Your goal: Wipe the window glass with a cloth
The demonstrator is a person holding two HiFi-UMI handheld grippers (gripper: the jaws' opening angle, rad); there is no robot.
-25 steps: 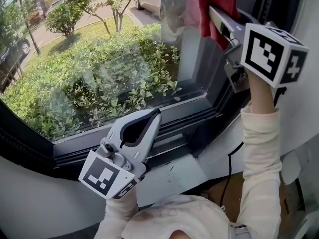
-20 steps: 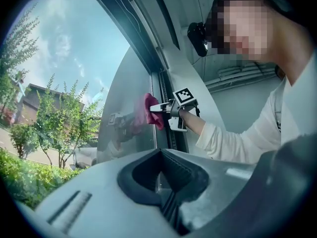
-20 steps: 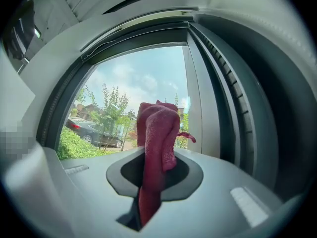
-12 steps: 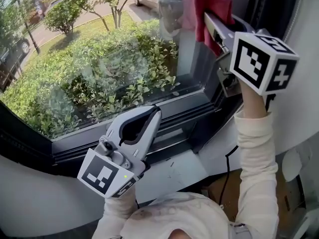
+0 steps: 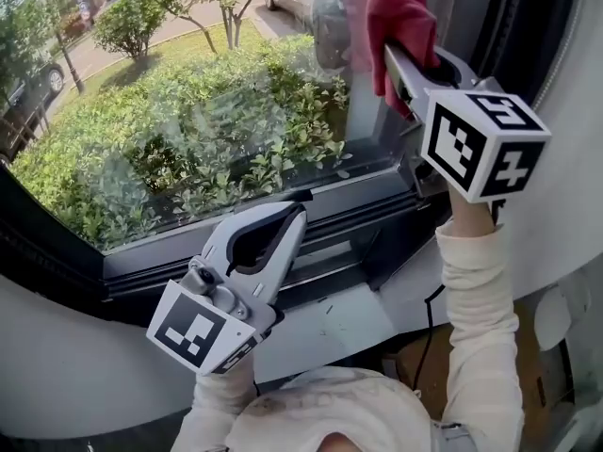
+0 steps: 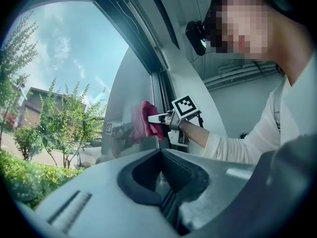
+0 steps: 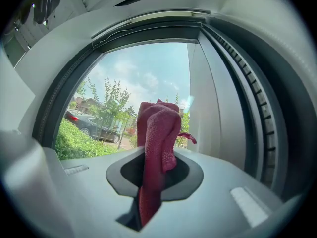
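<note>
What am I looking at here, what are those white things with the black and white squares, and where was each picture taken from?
There is no robot here. A person holds a two-jaw hand tool, called a gripper, in each hand. The patterned cube is part of the tool.

The head view comes from a camera on the person's head, looking down. The other two views come from cameras riding on the grippers, looking along their jaws.

The right gripper is shut on a red cloth and seems to hold it against the window glass, near its right edge. The left gripper is shut and empty, low by the bottom window frame. Outside are bushes and a parked car.
</note>
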